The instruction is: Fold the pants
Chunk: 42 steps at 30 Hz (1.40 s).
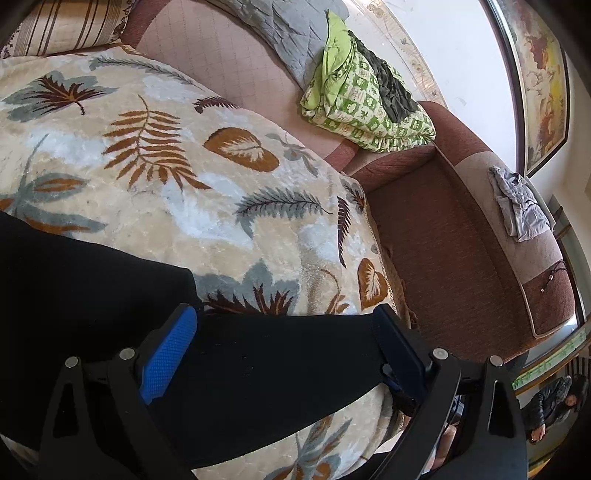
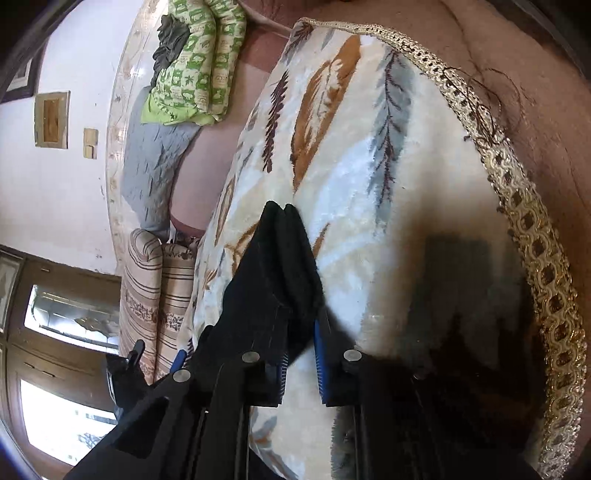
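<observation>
The black pants (image 1: 110,306) lie on a cream blanket with a leaf print (image 1: 177,177). In the left wrist view my left gripper (image 1: 284,332) is open, its blue pads spread wide just above one black pant leg that runs across between them. In the right wrist view my right gripper (image 2: 301,354) stands narrowly parted over the blanket (image 2: 369,206), and a bunched fold of the pants (image 2: 280,266) sits between its pads, reaching past their tips. Whether the pads press the cloth is hard to tell.
A green patterned quilt (image 1: 362,107) with a dark garment on it and a grey quilt (image 1: 288,29) lie on the brown sofa (image 1: 436,240) behind. A grey cloth (image 1: 517,203) rests on the sofa's far side. Striped cushions (image 2: 155,295) stand at the blanket's edge.
</observation>
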Each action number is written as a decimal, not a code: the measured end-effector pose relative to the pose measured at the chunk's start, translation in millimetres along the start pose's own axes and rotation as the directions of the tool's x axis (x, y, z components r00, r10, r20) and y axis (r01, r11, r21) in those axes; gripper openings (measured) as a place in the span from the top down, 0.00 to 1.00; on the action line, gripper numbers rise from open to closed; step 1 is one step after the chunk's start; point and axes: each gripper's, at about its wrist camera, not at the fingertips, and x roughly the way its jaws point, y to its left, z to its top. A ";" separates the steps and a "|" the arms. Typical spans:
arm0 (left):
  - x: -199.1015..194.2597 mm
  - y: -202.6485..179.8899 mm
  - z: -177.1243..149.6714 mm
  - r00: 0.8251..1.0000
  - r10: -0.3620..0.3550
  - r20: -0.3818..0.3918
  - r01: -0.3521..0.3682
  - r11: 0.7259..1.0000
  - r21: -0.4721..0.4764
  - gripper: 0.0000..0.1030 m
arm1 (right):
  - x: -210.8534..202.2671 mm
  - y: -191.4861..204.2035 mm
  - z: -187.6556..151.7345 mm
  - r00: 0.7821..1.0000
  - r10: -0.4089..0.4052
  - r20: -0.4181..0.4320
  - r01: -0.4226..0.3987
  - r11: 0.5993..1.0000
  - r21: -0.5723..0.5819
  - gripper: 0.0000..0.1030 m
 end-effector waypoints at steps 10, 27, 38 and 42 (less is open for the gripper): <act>-11.7 11.1 1.6 0.997 -0.004 0.076 0.008 0.998 -0.056 0.07 | -2.7 -1.1 -6.2 0.996 -0.014 0.086 0.014 1.000 -0.001 0.91; -56.9 21.3 5.1 0.966 0.203 0.160 -0.207 0.978 0.006 0.07 | -0.9 87.6 -40.6 0.920 -0.253 0.301 0.370 0.814 -0.448 0.92; -49.6 85.6 13.2 0.984 0.042 0.172 0.008 0.960 -0.279 0.07 | 51.0 127.8 -87.4 0.997 0.066 0.031 -0.040 0.852 -0.522 0.92; -53.8 83.8 11.1 0.981 0.030 0.191 0.023 0.963 -0.270 0.07 | 88.0 149.9 -107.9 0.989 0.116 -0.087 -0.145 0.821 -0.551 0.92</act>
